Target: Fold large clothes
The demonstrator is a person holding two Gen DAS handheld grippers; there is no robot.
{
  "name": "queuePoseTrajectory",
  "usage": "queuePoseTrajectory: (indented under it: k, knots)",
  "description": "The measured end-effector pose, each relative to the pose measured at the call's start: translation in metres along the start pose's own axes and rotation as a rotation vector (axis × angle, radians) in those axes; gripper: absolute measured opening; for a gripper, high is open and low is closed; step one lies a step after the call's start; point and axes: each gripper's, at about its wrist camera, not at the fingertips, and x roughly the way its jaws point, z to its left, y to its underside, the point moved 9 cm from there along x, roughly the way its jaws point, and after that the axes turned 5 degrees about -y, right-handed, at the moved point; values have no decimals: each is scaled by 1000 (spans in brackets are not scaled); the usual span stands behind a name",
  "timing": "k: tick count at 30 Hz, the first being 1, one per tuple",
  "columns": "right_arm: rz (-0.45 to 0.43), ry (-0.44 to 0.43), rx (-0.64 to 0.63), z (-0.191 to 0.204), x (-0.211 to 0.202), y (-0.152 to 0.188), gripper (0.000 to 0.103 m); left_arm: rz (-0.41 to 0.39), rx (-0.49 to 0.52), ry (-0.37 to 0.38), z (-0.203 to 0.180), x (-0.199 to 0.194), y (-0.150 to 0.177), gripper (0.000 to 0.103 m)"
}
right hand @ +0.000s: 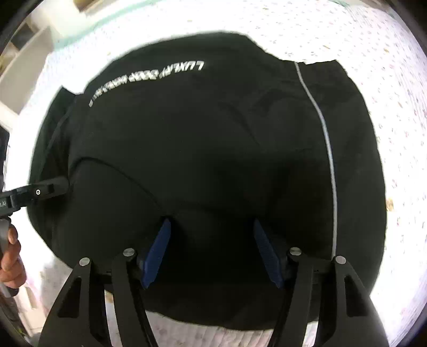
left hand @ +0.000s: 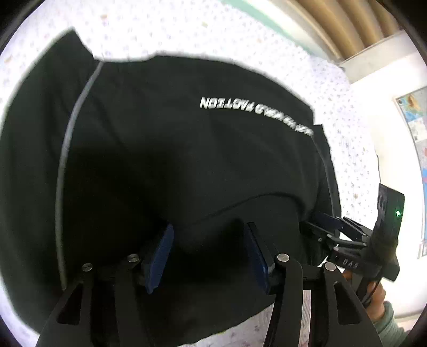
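A large black garment [left hand: 160,149] with grey piping and white lettering lies spread on a white patterned bedsheet [left hand: 186,29]; it also fills the right wrist view [right hand: 213,128]. My left gripper [left hand: 208,235] is open, its blue pads just over the garment's near part. My right gripper [right hand: 212,229] is open too, above the near part of the cloth. The right gripper shows at the right edge of the left wrist view [left hand: 331,227], at the garment's edge. The left gripper's fingers [right hand: 50,188] show at the left of the right wrist view.
The bedsheet [right hand: 373,80] surrounds the garment on all sides. A wall with a poster [left hand: 416,128] and a radiator-like ribbed panel [left hand: 347,24] stand beyond the bed's far right. White furniture [right hand: 24,61] is at the far left.
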Motion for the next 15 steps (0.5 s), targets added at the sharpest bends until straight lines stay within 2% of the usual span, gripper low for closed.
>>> queuePoseTrajectory:
  k: [4,10,15]
  knots:
    - [-68,-63,38,-13,-45,3,67,-90,-5,-45,22,-51,-3,56]
    - [-215,-8,122,-74,-121,-5,72,-212,-192,-108,105,-120,-17,57]
    - [-265,33,161,-128,-150,-13,74,-231,-298,-116,153,-138,-22,58]
